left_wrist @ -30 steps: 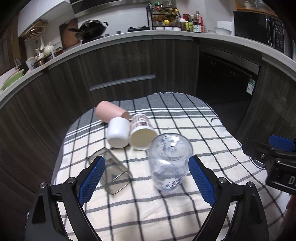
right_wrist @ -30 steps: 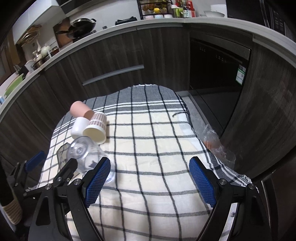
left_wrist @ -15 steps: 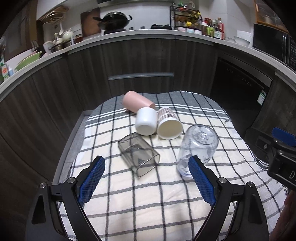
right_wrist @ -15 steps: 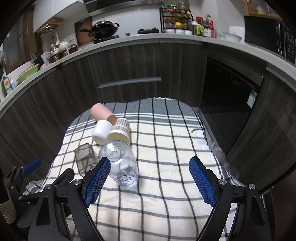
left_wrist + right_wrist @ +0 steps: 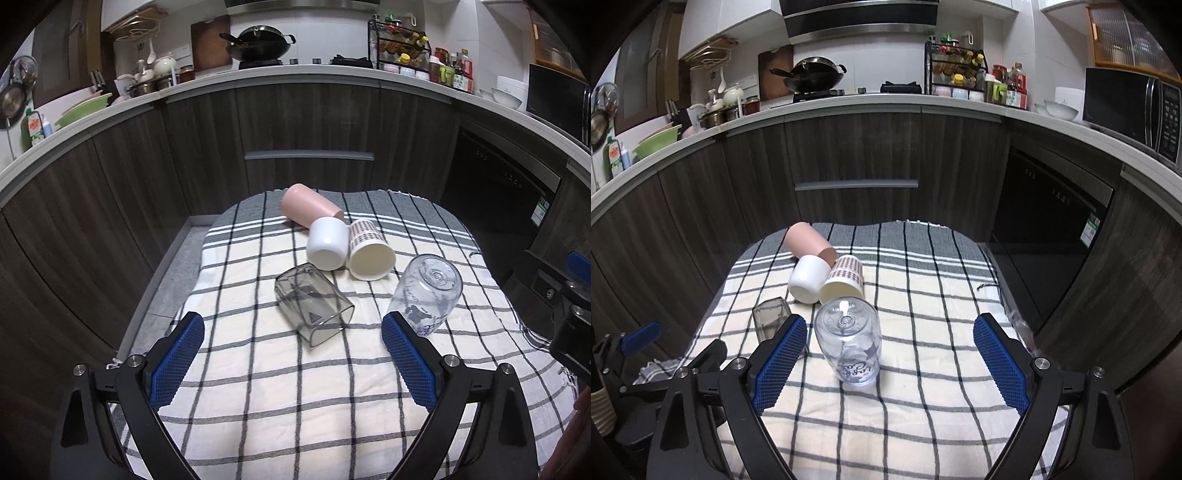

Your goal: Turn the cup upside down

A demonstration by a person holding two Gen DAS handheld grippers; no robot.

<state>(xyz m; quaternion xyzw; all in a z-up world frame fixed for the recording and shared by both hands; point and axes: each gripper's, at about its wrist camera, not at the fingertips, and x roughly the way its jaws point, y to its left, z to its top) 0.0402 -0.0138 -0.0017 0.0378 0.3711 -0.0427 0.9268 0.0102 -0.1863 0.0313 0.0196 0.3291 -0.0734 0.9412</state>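
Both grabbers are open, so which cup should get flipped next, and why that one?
Probably the smoky grey cup. It lies on its side on the checked cloth, nearest the open left gripper, almost between its fingers. The clear cup already stands bottom-up, so easing the left gripper forward around the grey one seems sensible.

Between my right tongs (image 5: 890, 354), blue ribbed pads on black arms, I see a clear cup (image 5: 849, 343) with dark blue print near its rim. Ahead of my left tongs (image 5: 291, 354): a smoky grey tumbler (image 5: 314, 306), a white cup (image 5: 327, 243), a cream cup (image 5: 369, 251) banded with brown checks, a pink cup (image 5: 308, 208). The cloth (image 5: 295, 387) is cream with black plaid lines, grey-striped at the far end.
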